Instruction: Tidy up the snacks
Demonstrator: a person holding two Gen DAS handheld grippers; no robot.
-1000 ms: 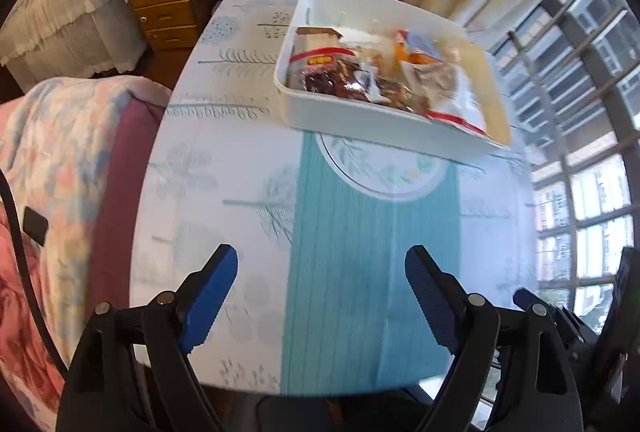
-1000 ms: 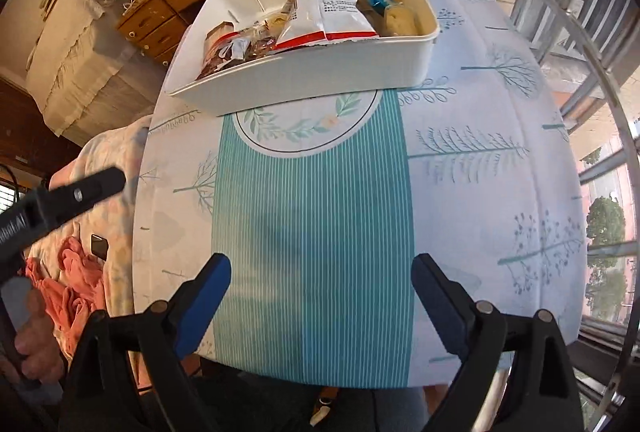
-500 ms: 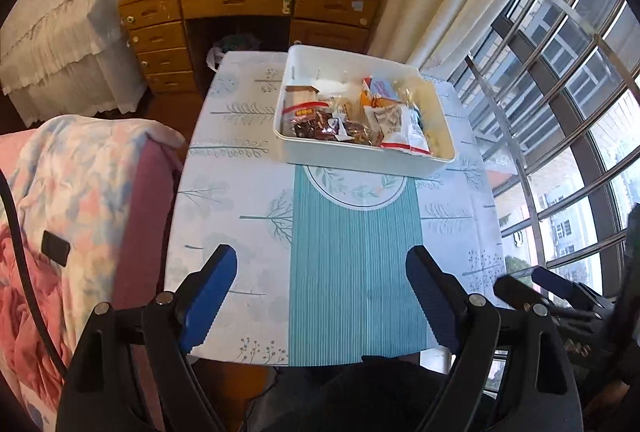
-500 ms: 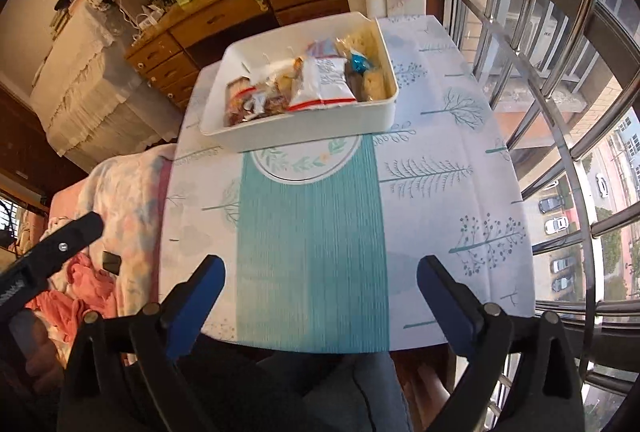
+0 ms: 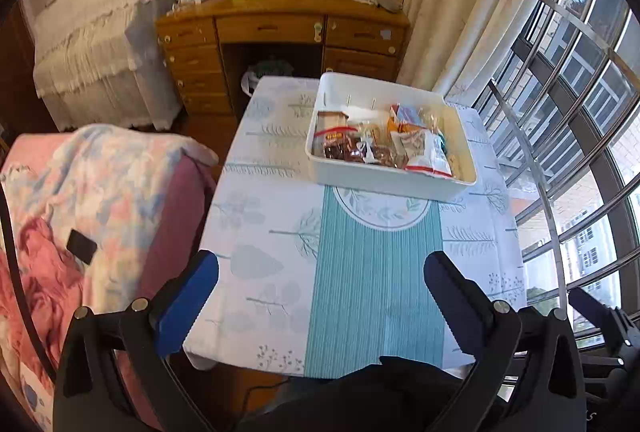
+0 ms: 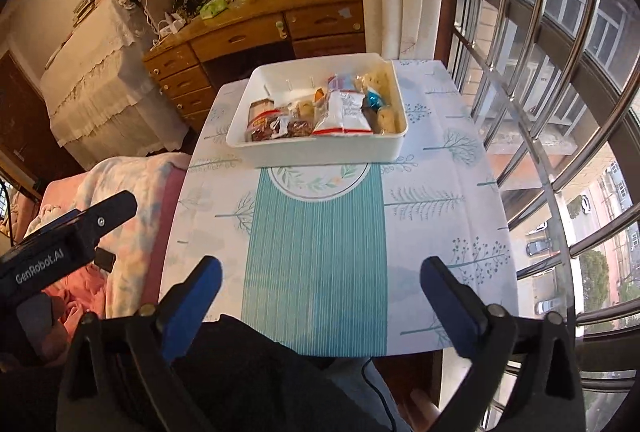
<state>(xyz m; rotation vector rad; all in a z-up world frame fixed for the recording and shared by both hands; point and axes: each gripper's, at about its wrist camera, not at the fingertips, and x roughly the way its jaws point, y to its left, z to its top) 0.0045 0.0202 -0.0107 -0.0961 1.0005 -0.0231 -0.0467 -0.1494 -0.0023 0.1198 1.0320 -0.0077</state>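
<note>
Left gripper (image 5: 320, 272), right gripper (image 6: 318, 276): jaws opening wide, nothing between. Snacks (image 6: 320, 112) packed in white bin (image 6: 320, 150). Task apparently complete; keep clear.

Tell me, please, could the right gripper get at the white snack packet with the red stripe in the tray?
Probably yes: the right gripper is opening, empty, and the packet lies on top in the open tray.
</note>
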